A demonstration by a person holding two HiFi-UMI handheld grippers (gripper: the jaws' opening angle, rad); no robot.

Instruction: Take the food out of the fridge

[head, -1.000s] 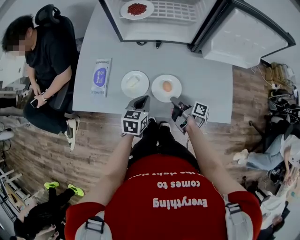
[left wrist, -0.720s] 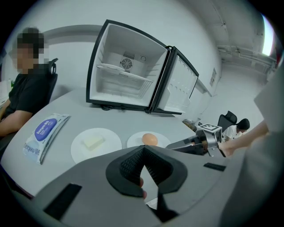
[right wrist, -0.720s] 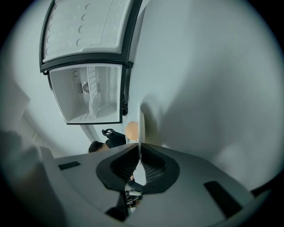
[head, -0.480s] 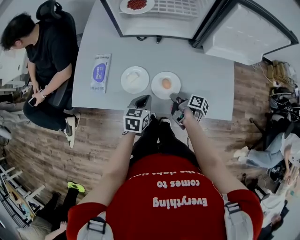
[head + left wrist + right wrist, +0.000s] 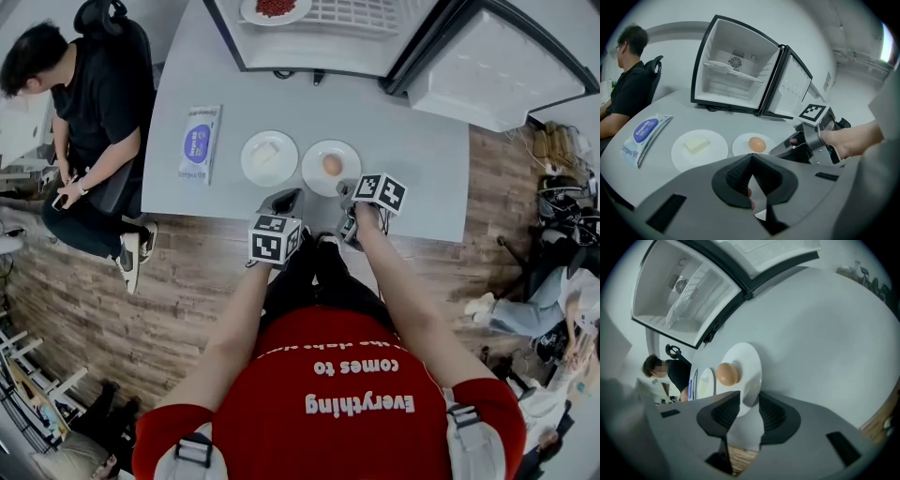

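Farthest to the left of our fingers, a blue-and-white packet (image 5: 198,144) lies flat on the grey table (image 5: 412,141). Next to it, ahead and slightly left of the left gripper (image 5: 281,200), sits the plate with a pale block (image 5: 269,157). That gripper hovers over the table's near edge with its pads pressed tip to tip and nothing between them. Just right of it, the egg plate (image 5: 314,155) carries the egg (image 5: 332,166). The right gripper (image 5: 347,199) points steeply down at this plate's near rim. Its jaws have just been opening, and in the right gripper view the rim stands in the gap with neither pad pressing on it, so we take the plate to be let go and resting on the table. What remains for us, as we judge it, is the plate of red food (image 5: 275,7) on the shelf (image 5: 347,17) of the open fridge (image 5: 309,56), well beyond both sets of fingertips, across the whole table. It lies almost straight ahead of the left fingers and ahead-left of the right ones, so the left hand has the straighter reach, though it must open first. The plate is round and has no long axis, so the part to meet is the near rim that faces us.
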